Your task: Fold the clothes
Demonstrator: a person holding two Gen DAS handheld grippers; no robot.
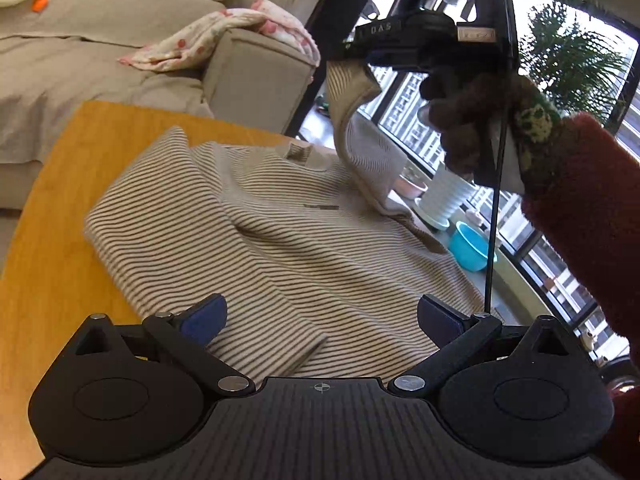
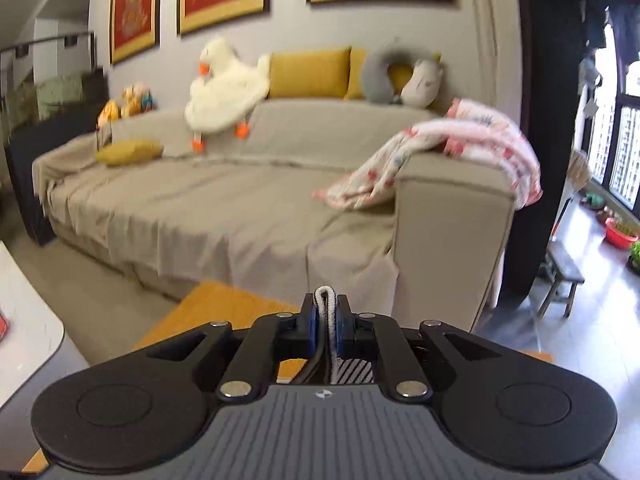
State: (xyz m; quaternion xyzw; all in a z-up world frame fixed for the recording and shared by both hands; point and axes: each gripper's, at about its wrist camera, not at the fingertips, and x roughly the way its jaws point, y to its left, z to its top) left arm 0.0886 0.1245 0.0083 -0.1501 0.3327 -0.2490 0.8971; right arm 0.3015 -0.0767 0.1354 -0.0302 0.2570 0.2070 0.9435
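Note:
A beige sweater with thin dark stripes (image 1: 280, 240) lies spread on the orange wooden table (image 1: 52, 280). My left gripper (image 1: 320, 320) is open, its blue pads wide apart just above the sweater's near part, holding nothing. My right gripper (image 2: 325, 320) is shut on a fold of the striped sweater (image 2: 325, 300). In the left wrist view the right gripper (image 1: 400, 40) is high at the upper right, lifting a sleeve (image 1: 360, 132) of the sweater well above the table.
A grey sofa (image 2: 220, 208) stands behind the table with a pink-patterned blanket (image 2: 460, 152) over its armrest, yellow cushions and a white plush duck (image 2: 224, 92). Windows, a white planter (image 1: 444, 196) and a blue bowl (image 1: 468, 246) are to the right.

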